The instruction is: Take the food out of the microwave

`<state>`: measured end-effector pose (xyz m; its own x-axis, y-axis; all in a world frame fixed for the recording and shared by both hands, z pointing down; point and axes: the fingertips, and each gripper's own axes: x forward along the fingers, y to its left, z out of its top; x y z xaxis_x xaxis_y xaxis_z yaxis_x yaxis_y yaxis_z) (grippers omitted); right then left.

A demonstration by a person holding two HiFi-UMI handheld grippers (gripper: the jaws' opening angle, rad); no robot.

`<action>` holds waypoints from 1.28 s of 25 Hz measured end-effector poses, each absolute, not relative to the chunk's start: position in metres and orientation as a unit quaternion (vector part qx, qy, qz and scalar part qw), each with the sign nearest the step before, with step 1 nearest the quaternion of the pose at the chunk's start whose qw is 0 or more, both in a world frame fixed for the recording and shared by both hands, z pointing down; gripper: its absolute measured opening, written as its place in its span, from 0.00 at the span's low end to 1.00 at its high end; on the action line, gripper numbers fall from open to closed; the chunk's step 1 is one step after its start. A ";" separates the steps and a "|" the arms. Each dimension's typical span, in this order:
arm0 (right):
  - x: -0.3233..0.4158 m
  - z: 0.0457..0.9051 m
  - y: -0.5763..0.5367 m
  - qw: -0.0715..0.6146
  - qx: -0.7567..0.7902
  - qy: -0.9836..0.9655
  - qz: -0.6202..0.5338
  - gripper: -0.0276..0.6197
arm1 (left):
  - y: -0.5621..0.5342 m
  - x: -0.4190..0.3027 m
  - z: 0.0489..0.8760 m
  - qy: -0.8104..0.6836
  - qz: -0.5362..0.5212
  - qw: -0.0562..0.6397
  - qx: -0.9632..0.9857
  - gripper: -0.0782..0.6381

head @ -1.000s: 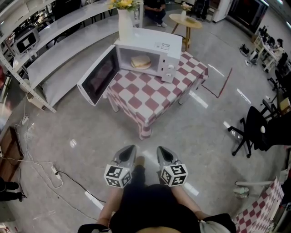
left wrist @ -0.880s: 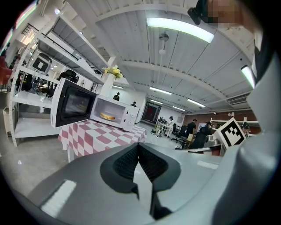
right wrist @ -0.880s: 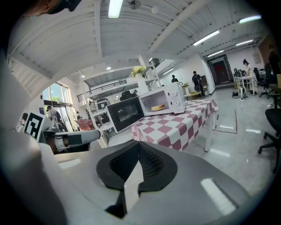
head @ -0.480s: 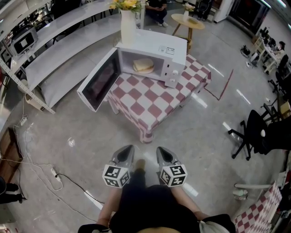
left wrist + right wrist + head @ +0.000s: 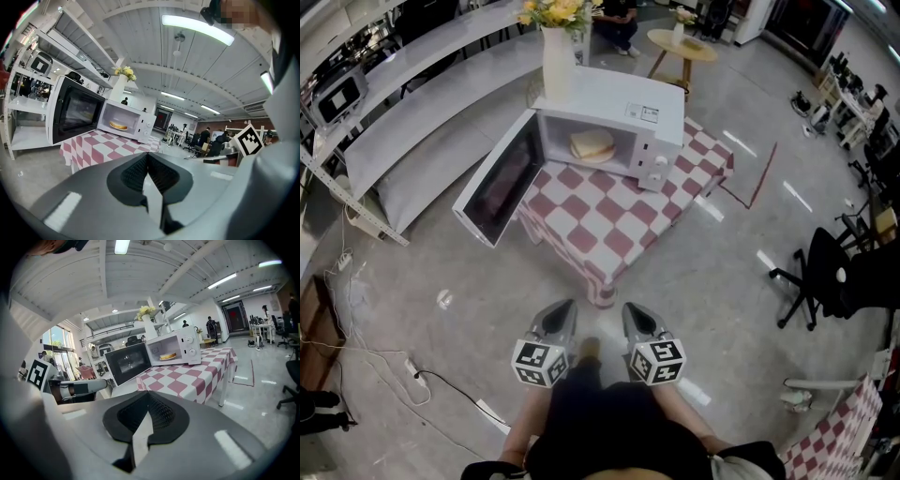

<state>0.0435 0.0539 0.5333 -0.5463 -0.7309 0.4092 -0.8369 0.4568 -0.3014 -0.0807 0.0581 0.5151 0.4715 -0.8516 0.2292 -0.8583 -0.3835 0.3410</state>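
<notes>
Two empty sets, left tongs and right tongs, are hanging pinched shut, far from the microwave; opening wide before reaching the bread is looking smart.

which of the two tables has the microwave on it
The table with the red-and-white checked cloth, which carries the open microwave; the small round wooden table farther back has none.

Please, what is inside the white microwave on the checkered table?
The microwave has its door open. Inside lies one pale, round piece of food, like bread. The microwave's top covers the back of the cavity; what lies under the food cannot be told.
</notes>
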 end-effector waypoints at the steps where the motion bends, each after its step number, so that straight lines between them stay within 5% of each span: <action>1: 0.043 0.534 0.051 0.110 0.465 -0.845 0.240 0.04 | 0.054 -0.081 0.515 -0.512 0.009 0.210 0.833 0.12; 32: 0.037 0.535 0.006 0.094 0.497 -0.829 0.238 0.04 | 0.000 -0.079 0.521 -0.468 0.016 0.205 0.859 0.12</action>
<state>0.0367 0.0059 0.5348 -0.4886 -0.7791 0.3929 -0.8688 0.3927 -0.3018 -0.0793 0.0005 0.5211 0.5606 -0.7986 0.2192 -0.8114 -0.4767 0.3383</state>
